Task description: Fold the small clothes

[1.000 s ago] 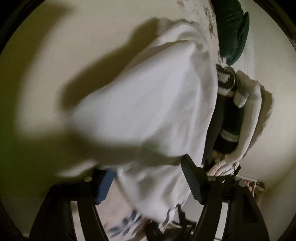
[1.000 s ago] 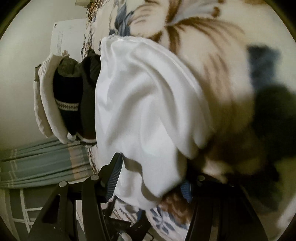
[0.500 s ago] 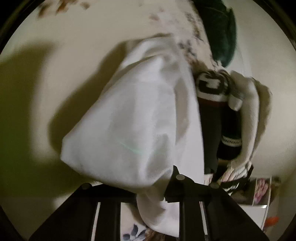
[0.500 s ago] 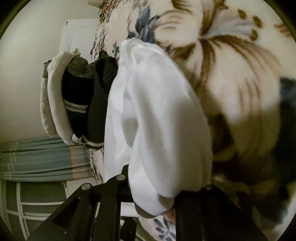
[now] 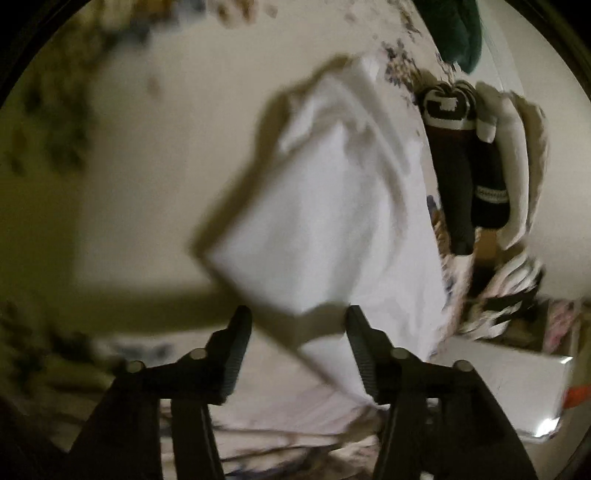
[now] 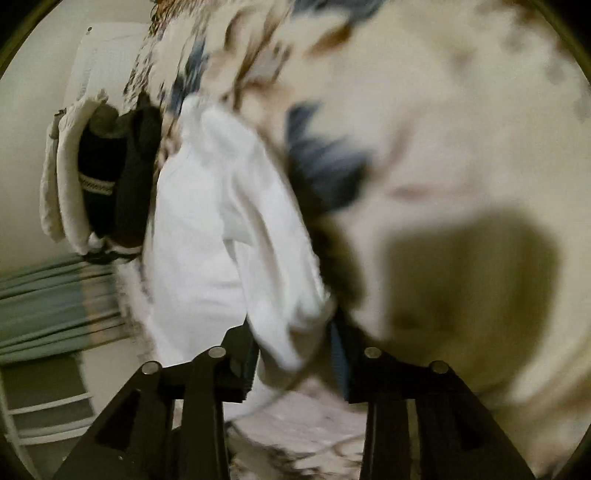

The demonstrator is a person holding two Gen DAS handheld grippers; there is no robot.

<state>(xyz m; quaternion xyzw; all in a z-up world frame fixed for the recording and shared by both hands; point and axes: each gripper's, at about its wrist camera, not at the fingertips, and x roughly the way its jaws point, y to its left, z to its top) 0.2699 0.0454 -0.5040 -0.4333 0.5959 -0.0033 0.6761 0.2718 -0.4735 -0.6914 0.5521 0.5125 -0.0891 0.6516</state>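
A white garment [image 5: 332,221] lies folded over on the floral blanket [image 5: 110,184]. It also shows in the right wrist view [image 6: 221,229]. My left gripper [image 5: 299,332] is open, with the garment's near corner just ahead of its fingers and apart from them. My right gripper [image 6: 295,354] is open, and the garment's folded edge hangs between its jaws without being pinched. Both views are blurred by motion.
A stack of folded clothes, dark knits [image 5: 458,166] and cream items [image 6: 62,177], lies beyond the white garment. A dark green item [image 5: 461,29] lies at the far edge. A white box [image 5: 509,384] sits at the right. Striped curtains [image 6: 55,302] hang at the left.
Both grippers opened and let go of the white garment, then drew back from it. The garment dropped onto the blanket, folded over.
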